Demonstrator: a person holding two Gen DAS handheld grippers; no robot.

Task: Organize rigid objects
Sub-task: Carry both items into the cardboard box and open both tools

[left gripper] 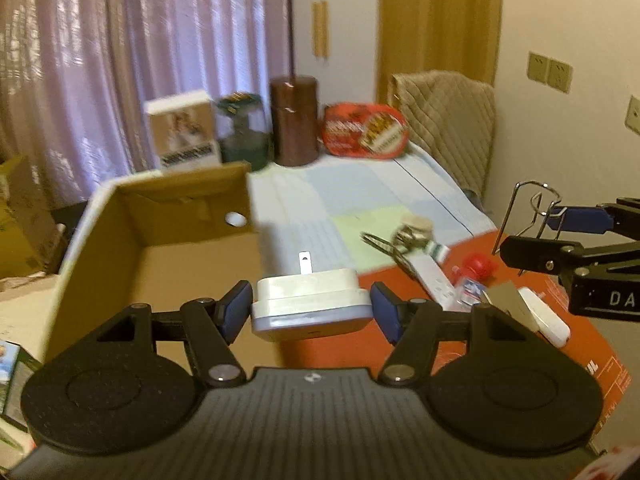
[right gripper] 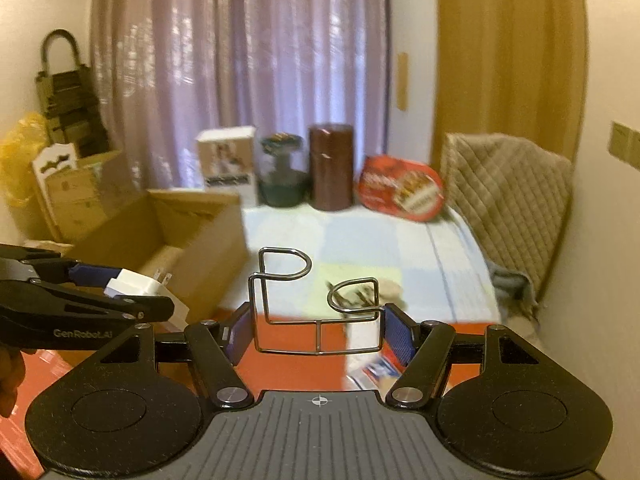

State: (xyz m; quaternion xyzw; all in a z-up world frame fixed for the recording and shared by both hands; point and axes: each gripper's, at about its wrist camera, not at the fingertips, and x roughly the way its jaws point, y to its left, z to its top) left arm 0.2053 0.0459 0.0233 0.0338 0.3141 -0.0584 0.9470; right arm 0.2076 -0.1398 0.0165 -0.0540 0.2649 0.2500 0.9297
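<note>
My left gripper [left gripper: 311,312] jaws pinching white plug adapter [left gripper: 310,304] beside open cardboard box [left gripper: 160,216] rim; right gripper [right gripper: 318,334] jaws clamping wire rack [right gripper: 316,304] above bench [right gripper: 360,240].

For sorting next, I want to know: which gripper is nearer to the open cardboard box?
Left. The left gripper, holding the white charger, is beside the cardboard box; the right gripper, holding the wire rack, is farther away.

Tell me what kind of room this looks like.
Probably a lived-in room at home, maybe a bedroom: long mauve curtains over a window, a quilted beige padded cover by the wall, and a table with a pale checked cloth holding household clutter.
</note>
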